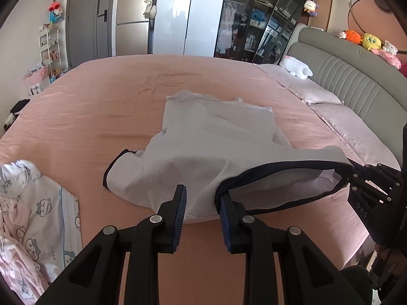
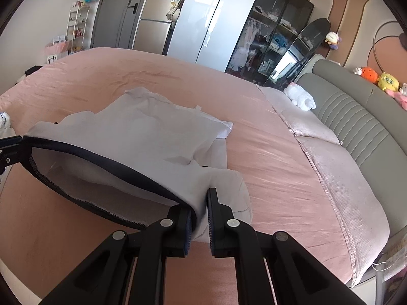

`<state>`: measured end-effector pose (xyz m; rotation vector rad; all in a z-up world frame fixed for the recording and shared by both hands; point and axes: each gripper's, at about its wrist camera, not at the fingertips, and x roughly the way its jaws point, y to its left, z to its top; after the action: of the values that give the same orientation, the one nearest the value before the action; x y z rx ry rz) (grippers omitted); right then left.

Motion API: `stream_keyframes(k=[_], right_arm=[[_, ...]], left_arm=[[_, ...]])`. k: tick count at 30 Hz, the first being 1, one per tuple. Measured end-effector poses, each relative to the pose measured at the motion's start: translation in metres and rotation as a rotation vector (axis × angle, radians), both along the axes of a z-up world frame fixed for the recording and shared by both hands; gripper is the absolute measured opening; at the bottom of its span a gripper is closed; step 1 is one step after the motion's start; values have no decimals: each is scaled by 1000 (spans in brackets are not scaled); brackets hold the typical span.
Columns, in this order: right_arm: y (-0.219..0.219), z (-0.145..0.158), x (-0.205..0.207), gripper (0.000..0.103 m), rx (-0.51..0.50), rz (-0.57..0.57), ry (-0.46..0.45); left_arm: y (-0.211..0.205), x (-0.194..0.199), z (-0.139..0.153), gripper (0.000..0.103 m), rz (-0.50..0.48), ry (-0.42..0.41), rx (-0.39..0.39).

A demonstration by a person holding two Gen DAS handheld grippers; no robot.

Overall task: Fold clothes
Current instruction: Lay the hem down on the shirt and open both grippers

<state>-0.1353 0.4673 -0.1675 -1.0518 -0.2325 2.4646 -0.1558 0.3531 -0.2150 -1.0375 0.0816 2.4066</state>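
While the pale grey cotton garment with dark navy trim (image 1: 208,137) lies on the pink bed (image 1: 101,106), both claws, left (image 1: 202,213) and right (image 2: 201,221), pinch its near hem, holding it stretched between them.

White letters "DAS" (image 1: 361,209) stood on the black body of the right tongs (image 1: 342,175), seen at the right edge of the left wrist view; whatever followed them was cut off or too dim to read. A small white card (image 2: 52,58) beside the bed in the right wrist view bore dark block lettering, too small to make out with certainty. The printed cloth (image 1: 38,218) at the lower left carried cartoon figures and a tiny line of print that could not be read.
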Motion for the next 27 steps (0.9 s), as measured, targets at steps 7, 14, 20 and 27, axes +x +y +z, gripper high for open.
stream_keyframes(k=[7, 14, 20, 27], right_arm=[[-11, -24, 21, 6, -6, 3, -54], [-9, -53, 39, 6, -64, -14, -129], [2, -65, 42, 7, -125, -32, -152], [-1, -59, 47, 12, -153, -17, -152]], left_arm=[[-6, 21, -20, 23, -16, -12, -31], [-11, 35, -52, 23, -11, -84, -67], [-15, 40, -61, 23, -9, -109, -84], [-35, 37, -34, 23, 64, -99, -22]])
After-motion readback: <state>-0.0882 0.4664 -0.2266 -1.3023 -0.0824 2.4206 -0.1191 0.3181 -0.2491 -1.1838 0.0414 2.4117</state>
